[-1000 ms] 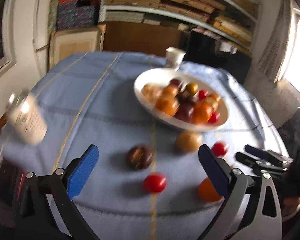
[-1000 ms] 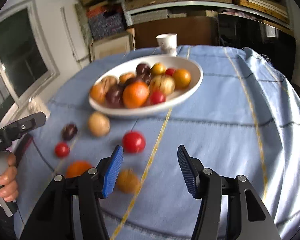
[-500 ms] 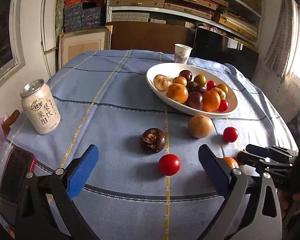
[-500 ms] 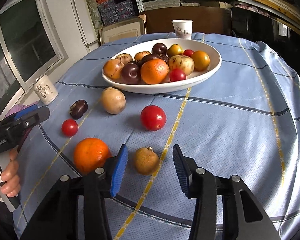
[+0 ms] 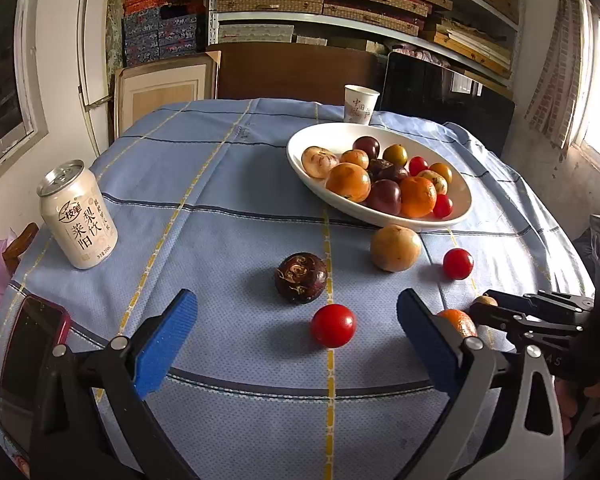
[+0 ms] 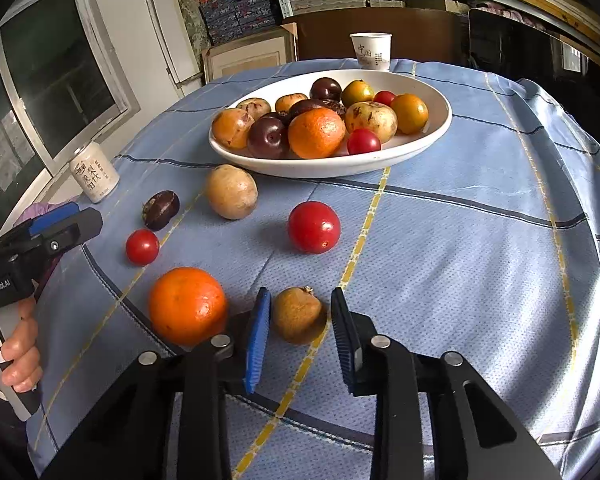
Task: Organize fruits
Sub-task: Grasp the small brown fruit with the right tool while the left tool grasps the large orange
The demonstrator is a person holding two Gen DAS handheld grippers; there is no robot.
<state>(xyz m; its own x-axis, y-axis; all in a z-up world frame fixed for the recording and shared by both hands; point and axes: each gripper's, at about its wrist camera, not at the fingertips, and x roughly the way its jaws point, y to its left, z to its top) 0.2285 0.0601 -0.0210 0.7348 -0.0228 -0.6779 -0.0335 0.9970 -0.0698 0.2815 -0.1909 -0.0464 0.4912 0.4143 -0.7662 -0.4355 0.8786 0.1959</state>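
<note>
A white bowl (image 6: 420, 144) holds several fruits. Loose on the blue cloth lie a small brown fruit (image 6: 298, 314), an orange (image 6: 186, 304), two red tomatoes (image 6: 314, 227) (image 6: 142, 246), a tan round fruit (image 6: 232, 191) and a dark purple fruit (image 6: 161, 209). My right gripper (image 6: 300, 320) is closing its jaws on the small brown fruit, with a blue pad against each side. My left gripper (image 5: 296, 300) stands wide open over the cloth. The dark purple fruit (image 5: 301, 277) and a tomato (image 5: 333, 326) lie just beyond its fingers, and nothing is between them.
A drink can (image 5: 78, 216) stands at the left and a phone (image 5: 28, 344) lies at the near left edge. A paper cup (image 5: 360, 104) stands behind the bowl (image 5: 300, 164). A hand (image 6: 20, 352) holds the left gripper's handle. Shelves and boards stand beyond the table.
The right gripper's jaws have narrowed from wide apart to tight around the small brown fruit. The left gripper's view went from blurred to steady; its jaws stay open.
</note>
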